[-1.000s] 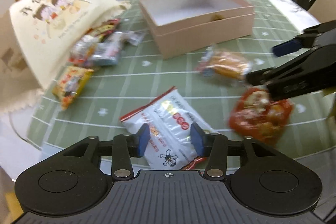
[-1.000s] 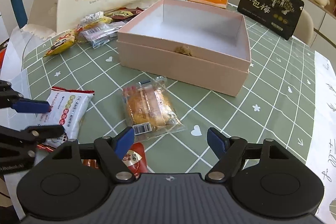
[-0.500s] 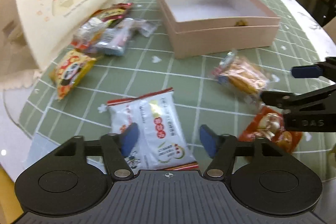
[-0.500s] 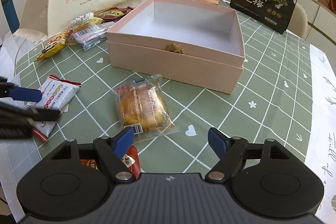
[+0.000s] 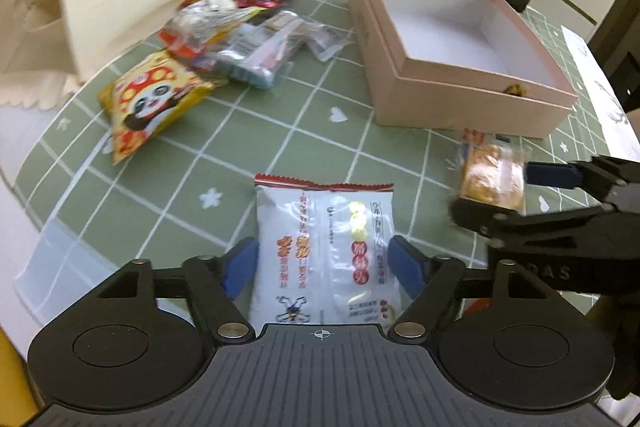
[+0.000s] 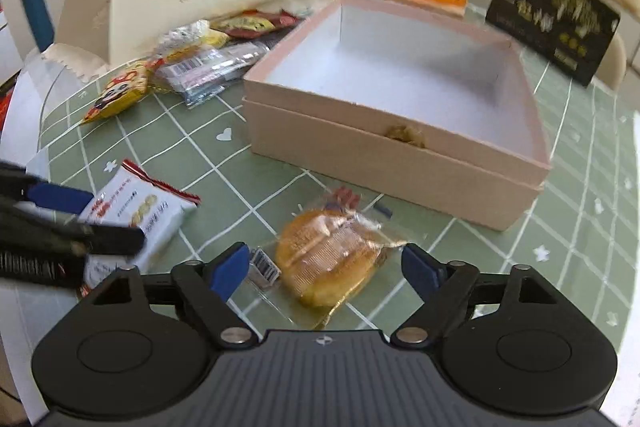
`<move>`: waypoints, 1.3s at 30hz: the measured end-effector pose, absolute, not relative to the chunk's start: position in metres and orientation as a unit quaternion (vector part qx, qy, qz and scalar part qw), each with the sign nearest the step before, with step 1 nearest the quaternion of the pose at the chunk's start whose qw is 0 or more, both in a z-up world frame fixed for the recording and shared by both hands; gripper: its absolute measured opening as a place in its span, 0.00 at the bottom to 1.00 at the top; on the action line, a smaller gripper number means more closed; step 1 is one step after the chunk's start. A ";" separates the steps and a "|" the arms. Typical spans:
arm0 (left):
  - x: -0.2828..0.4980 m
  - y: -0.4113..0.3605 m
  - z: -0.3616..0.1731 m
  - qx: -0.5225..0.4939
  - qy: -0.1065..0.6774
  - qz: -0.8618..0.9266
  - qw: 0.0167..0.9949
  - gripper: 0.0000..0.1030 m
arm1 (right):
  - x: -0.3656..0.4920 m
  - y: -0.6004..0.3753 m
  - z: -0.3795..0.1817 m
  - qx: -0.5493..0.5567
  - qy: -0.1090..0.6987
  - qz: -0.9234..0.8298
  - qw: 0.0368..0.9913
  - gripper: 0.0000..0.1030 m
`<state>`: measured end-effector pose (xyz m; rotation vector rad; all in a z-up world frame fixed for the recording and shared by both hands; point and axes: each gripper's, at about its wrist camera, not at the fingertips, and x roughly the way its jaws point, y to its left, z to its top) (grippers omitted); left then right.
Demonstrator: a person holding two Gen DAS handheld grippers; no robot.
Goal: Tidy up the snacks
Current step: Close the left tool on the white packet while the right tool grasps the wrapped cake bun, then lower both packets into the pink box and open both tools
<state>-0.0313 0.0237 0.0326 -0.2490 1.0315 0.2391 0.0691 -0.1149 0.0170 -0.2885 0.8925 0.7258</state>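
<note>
A white snack packet (image 5: 326,247) with a red serrated top lies flat near the desk's front edge. A clear-wrapped golden cake (image 6: 328,257) lies just before the open, empty pink box (image 6: 400,151). A yellow panda packet (image 5: 150,103) and a heap of mixed snacks (image 5: 244,39) lie toward the desk's left edge.

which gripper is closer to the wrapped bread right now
Right. The right gripper straddles the wrapped bread with open fingers. The left gripper is off to the side, open around the white snack packet.
</note>
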 end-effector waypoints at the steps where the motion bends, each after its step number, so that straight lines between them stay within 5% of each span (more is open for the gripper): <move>1: -0.030 0.022 0.030 -0.118 0.493 0.113 0.855 0.80 | 0.073 -0.113 0.016 -0.127 0.430 0.342 0.826 0.82; 21: -0.062 0.003 0.026 -0.053 0.488 0.114 0.864 0.80 | 0.086 -0.125 0.014 -0.052 0.473 0.289 0.831 0.82; 23: -0.064 0.004 0.027 -0.056 0.487 0.104 0.866 0.79 | 0.089 -0.113 0.011 -0.049 0.473 0.289 0.831 0.75; 24: -0.065 0.004 0.028 -0.064 0.484 0.097 0.867 0.79 | 0.087 -0.107 0.012 -0.072 0.467 0.284 0.834 0.55; 28: -0.066 0.003 0.049 -0.081 0.439 0.085 0.891 0.79 | 0.075 -0.123 0.026 -0.102 0.448 0.316 0.830 0.53; 34: 0.017 0.017 0.123 -0.114 0.350 0.020 0.929 0.79 | 0.078 -0.163 0.064 -0.102 0.431 0.328 0.834 0.53; 39: 0.124 0.036 0.104 -0.156 0.380 0.009 0.912 0.74 | 0.093 -0.165 0.090 -0.108 0.400 0.308 0.856 0.53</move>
